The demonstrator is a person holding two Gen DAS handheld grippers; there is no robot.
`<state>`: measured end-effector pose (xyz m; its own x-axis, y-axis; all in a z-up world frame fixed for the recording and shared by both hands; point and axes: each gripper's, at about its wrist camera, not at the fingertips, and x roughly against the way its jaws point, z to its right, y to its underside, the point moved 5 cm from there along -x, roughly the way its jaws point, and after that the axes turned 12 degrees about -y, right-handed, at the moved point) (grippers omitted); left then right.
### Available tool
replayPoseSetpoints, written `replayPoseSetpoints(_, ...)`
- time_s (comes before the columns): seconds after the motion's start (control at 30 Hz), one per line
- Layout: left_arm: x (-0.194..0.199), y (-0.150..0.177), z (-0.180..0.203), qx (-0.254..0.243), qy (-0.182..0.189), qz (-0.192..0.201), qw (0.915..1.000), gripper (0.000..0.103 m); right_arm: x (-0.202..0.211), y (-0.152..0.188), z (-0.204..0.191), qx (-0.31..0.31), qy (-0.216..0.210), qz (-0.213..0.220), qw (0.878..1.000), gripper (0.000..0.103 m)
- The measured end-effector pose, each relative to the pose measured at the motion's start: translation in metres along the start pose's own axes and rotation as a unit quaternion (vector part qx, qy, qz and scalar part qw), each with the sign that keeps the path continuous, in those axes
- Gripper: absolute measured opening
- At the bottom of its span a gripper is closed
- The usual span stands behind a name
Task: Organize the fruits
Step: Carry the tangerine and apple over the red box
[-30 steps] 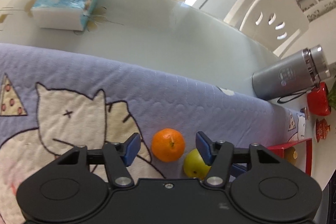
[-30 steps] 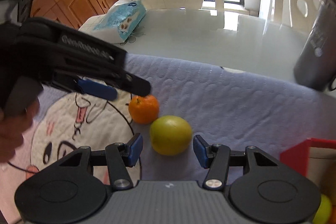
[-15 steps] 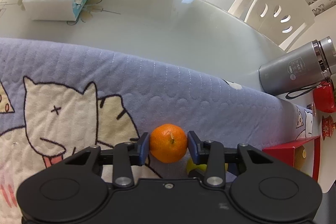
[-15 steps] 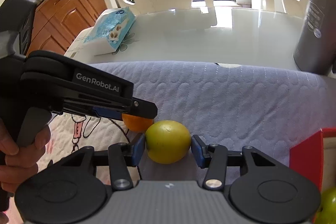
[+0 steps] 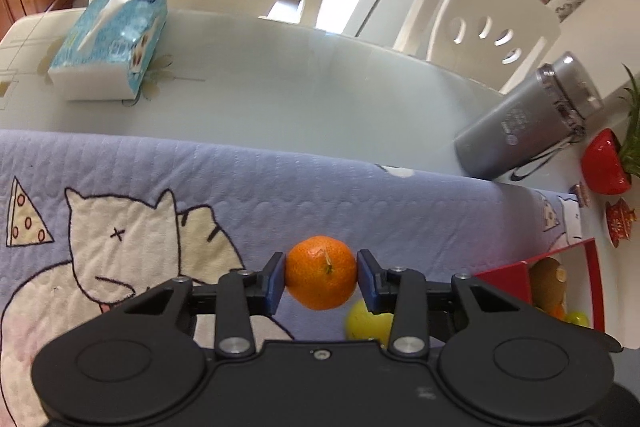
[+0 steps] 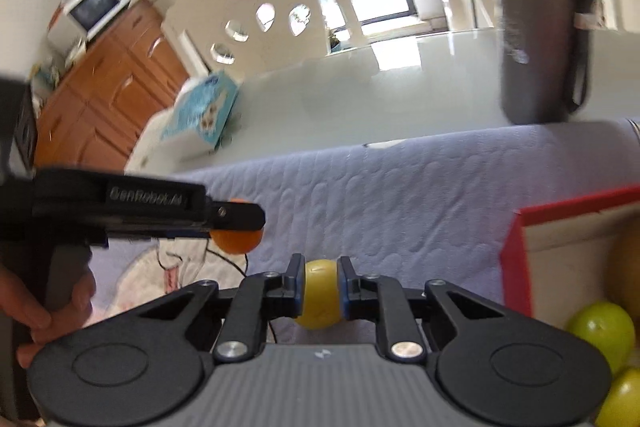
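- While both claws were clamped on fruit, the left gripper [image 5: 321,273] pinched the mandarin [image 5: 321,271] across its middle, clear of the purple mat [image 5: 320,187].
- Its partner, the right gripper [image 6: 319,286], squeezed the yellow-green fruit [image 6: 319,293] between its blue pads.
- Ahead and to the right of both claws stood the red box [image 6: 516,251], already holding green fruit [image 6: 600,325].
- Judged from this, the right gripper sat nearer the box, so its fruit would probably go in first.
- Beyond the mat stood a grey flask [image 5: 524,129], off the path.
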<state>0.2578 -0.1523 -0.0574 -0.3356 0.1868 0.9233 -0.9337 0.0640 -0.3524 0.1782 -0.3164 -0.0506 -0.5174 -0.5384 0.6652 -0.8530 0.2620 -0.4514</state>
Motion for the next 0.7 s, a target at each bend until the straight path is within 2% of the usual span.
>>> replayPoseSetpoints(0.1,0.011,0.005,0.000,0.000,0.001,0.007,1.0000,0.045,0.011,0.005,0.005,0.006,0.011,0.011,1.000,0.022)
replayPoseSetpoints(0.17,0.016,0.009,-0.002,0.002,0.001,0.008,1.0000,0.045,0.004,0.009,0.003,0.012,0.001,-0.003,1.000,0.030)
replayPoseSetpoints(0.23,0.020,0.012,-0.006,0.006,-0.002,0.009,0.9999,0.045,-0.004,0.012,-0.003,0.035,0.016,0.000,0.999,0.051)
replayPoseSetpoints(0.3,0.023,0.013,-0.010,0.013,-0.005,0.010,0.9999,0.045,-0.018,0.013,-0.006,0.060,0.035,-0.010,0.998,0.064)
replayPoseSetpoints(0.43,0.031,0.013,-0.021,0.016,-0.014,0.016,0.9996,0.045,-0.052,0.018,-0.009,0.091,0.042,-0.056,0.993,0.063)
replayPoseSetpoints(0.47,0.033,0.013,-0.025,0.019,-0.015,0.018,0.9996,0.045,-0.061,0.019,-0.008,0.093,0.049,-0.069,0.992,0.060)
replayPoseSetpoints(0.5,0.035,0.012,-0.027,0.022,-0.015,0.018,0.9995,0.045,-0.066,0.021,-0.008,0.096,0.051,-0.072,0.991,0.050)
replayPoseSetpoints(0.7,0.043,0.012,-0.036,0.026,-0.019,0.025,0.9992,0.045,-0.054,0.022,-0.017,0.100,0.030,-0.032,0.994,0.049)
